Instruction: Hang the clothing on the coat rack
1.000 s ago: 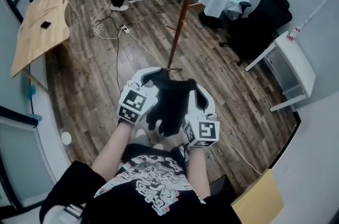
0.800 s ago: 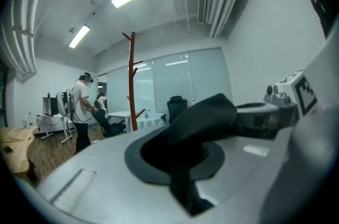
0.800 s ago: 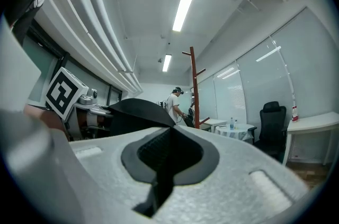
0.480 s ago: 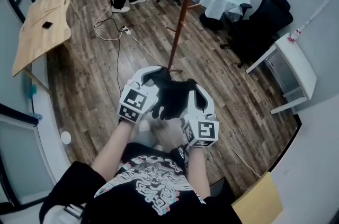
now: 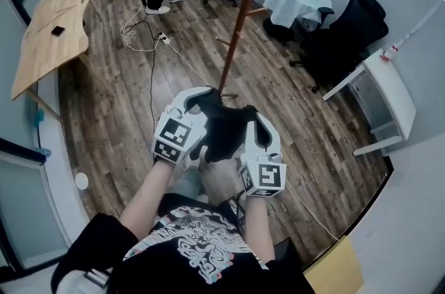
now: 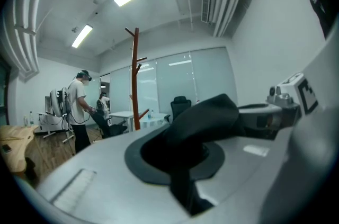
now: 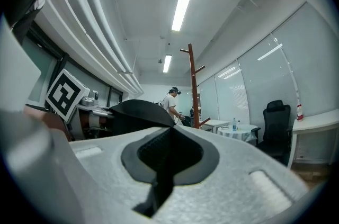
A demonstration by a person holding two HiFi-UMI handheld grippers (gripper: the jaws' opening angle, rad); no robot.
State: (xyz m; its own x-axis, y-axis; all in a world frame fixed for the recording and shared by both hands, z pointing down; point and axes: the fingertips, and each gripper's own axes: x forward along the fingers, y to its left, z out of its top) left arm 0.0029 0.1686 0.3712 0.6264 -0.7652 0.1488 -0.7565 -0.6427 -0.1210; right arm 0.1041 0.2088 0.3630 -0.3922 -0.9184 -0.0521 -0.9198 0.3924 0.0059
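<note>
Clothing: black soft cloth garment (image 5: 224,129) bunched between our grippers, apart from the brown wooden coat rack (image 5: 240,21).
Left gripper (image 5: 202,101): jaws clamped on it.
Right gripper (image 5: 253,119): likewise clamped.
Handling: we judge it light, limp; grip edges.

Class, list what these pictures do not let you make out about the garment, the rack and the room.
Garment: its kind; in the head view it is bunched into dark folds.
Rack: top cut off by the head view's upper edge; foot hidden behind the garment.
Dark thing on the wood table: head view, too small to name.
</note>
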